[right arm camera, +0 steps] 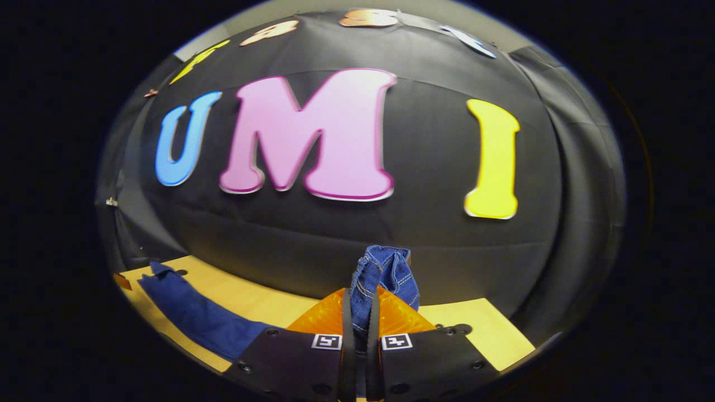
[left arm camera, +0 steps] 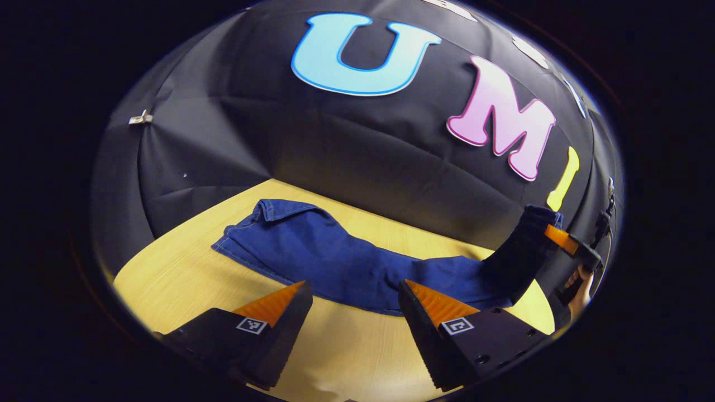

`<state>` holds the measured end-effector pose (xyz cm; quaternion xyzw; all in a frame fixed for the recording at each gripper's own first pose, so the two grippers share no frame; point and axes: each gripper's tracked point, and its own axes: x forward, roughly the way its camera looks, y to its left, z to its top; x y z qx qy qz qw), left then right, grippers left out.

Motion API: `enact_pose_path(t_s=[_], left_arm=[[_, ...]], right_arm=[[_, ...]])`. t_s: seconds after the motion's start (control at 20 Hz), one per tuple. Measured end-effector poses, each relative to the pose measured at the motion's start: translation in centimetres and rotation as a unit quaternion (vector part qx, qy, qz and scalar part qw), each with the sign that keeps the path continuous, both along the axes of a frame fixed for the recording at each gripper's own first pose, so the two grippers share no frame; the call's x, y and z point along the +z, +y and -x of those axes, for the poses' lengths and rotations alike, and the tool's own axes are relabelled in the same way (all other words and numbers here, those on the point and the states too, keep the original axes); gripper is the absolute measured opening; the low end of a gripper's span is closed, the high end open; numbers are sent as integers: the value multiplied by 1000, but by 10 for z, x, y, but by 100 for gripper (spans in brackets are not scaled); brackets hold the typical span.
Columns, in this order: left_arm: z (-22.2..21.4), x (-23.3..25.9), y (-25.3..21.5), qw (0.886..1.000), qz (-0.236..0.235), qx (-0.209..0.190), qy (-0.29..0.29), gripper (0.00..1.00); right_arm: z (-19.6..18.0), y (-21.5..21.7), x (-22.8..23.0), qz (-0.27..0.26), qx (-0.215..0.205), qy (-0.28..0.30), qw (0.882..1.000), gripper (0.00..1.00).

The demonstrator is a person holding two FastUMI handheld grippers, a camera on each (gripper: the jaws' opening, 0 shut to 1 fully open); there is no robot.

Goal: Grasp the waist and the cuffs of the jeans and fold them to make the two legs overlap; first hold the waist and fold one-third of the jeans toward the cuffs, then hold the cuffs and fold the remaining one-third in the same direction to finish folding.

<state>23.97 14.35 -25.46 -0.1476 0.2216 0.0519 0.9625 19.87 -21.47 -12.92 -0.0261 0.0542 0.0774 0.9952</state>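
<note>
The jeans (left arm camera: pixel 335 257) lie long on the bench (left arm camera: pixel 184 279). The right gripper (right arm camera: pixel 360 318) pinches one end and lifts it up. The left gripper (left arm camera: pixel 352 298) hangs wide open just above the jeans' near edge.

A pale wood-grain worktop (left arm camera: pixel 184 279) is seen against the booth's black cloth wall. Blue jeans (left arm camera: pixel 313 251) are laid lengthwise across it, 1 end raised off the surface.
</note>
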Motion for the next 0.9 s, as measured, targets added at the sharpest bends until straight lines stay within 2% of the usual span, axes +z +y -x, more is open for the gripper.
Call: enact_pose_path(t_s=[0.1,0.2,0.3,0.35,0.45,0.5,0.6,0.65,0.75,0.85,0.9], left_arm=[[4,-1,15,1000,14,18,-7,97],[6,-4,32,999,20,32,-9,97],[4,-5,71,998,14,65,-17,97],[2,-6,82,997,12,76,-21,97],[-4,-9,104,996,-5,91,-20,97],[-8,-13,125,994,-26,105,-17,97],[-28,-32,168,991,-57,122,4,97],[-37,-43,188,988,-79,129,19,97],[-56,-62,208,987,-91,127,47,97],[-82,-76,221,988,-73,125,52,97],[-89,-90,230,987,-70,124,72,96]], right_arm=[[1,-5,-23,22,46,8,999,10],[-7,-19,-58,28,70,37,996,11],[-17,-49,-129,42,96,110,988,12],[-18,-66,-147,44,100,128,986,12],[-15,-68,-166,31,119,136,983,19],[-19,-66,-179,14,130,143,981,31],[-3,-48,-163,-15,145,160,976,73],[1,-50,-161,-7,141,161,977,94],[11,-60,-156,8,130,166,978,96],[22,-70,-145,-8,120,165,979,97],[27,-74,-142,-15,115,165,979,97]])
